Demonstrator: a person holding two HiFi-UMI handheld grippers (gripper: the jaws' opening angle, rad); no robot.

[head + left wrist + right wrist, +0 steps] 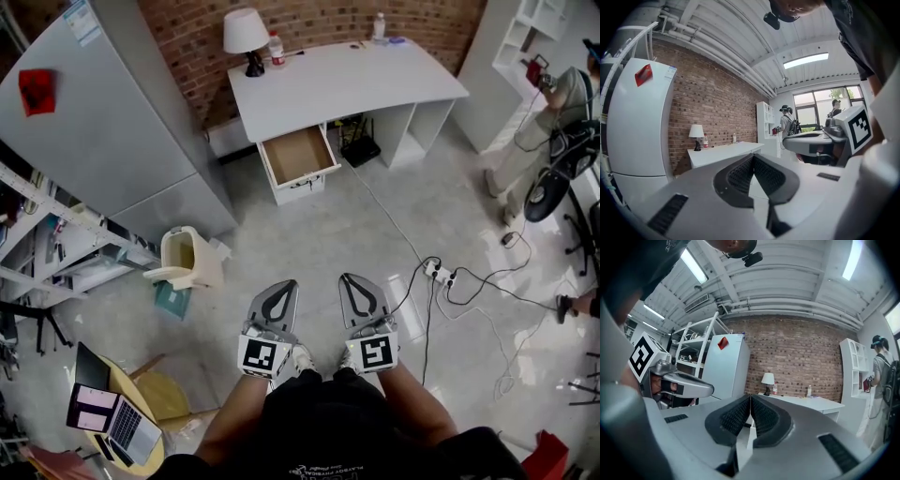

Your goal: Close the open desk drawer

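Left hand-held gripper [281,289] and right hand-held gripper [352,281] — both closed, empty. Drawer [298,153], upper centre: rigid, probably slides lightly — push its front.

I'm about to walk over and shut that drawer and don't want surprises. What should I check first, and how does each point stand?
1. Drawer stands out of the desk, nothing poking over its rim: ok.
2. Left gripper empty, fingers together: ok.
3. Right gripper empty, fingers together: ok.
4. Drawer within reach: not ok, a stretch of floor lies between.
5. Walking path: ok, though a cable and power strip lie to its right.
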